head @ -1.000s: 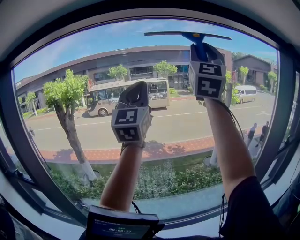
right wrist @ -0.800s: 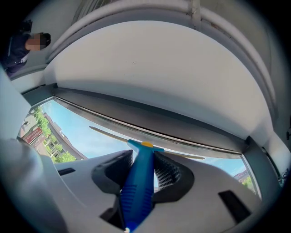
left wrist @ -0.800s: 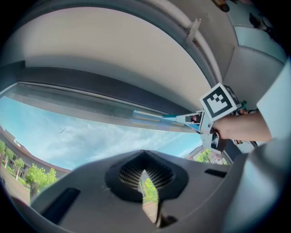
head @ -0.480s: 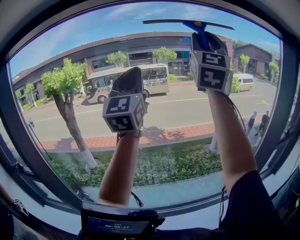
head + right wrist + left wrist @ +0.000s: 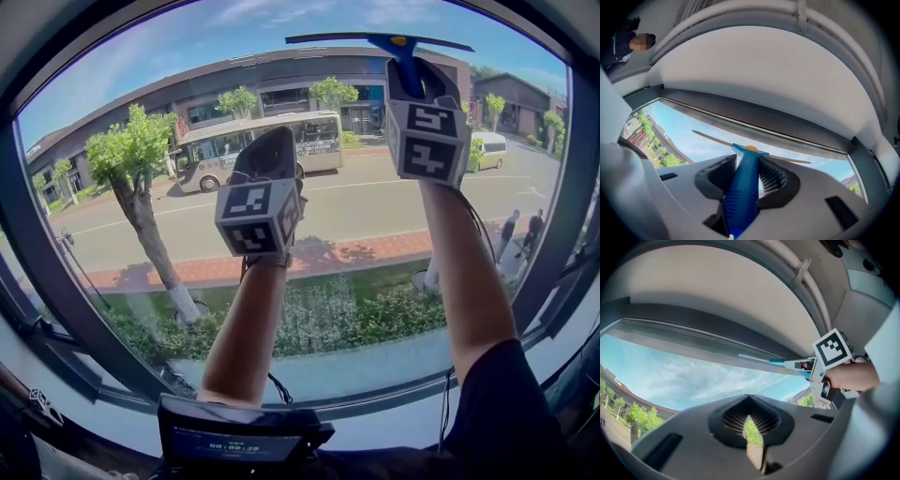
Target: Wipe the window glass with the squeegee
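Note:
The squeegee (image 5: 394, 43) has a blue handle and a long thin blade, which lies level against the window glass (image 5: 122, 84) just under the top frame. My right gripper (image 5: 410, 82) is shut on the blue handle (image 5: 742, 192), arm stretched up. In the right gripper view the blade (image 5: 712, 137) runs along below the dark top frame. My left gripper (image 5: 272, 141) is raised at mid-glass, left of and below the squeegee. Its jaws are shut with nothing between them (image 5: 749, 419). From the left gripper view, the squeegee (image 5: 757, 359) and right gripper (image 5: 808, 365) show at the upper right.
A dark window frame (image 5: 37, 272) rings the glass, with a sill along the bottom (image 5: 375, 375). A dark device with a lit screen (image 5: 239, 439) sits at the lower edge. A white ceiling and a pipe (image 5: 797, 14) are overhead. A person (image 5: 628, 44) stands behind.
The right gripper has lifted the squeegee a little closer to the top frame. The left gripper has stayed at about the same height. The head view has tilted slightly.

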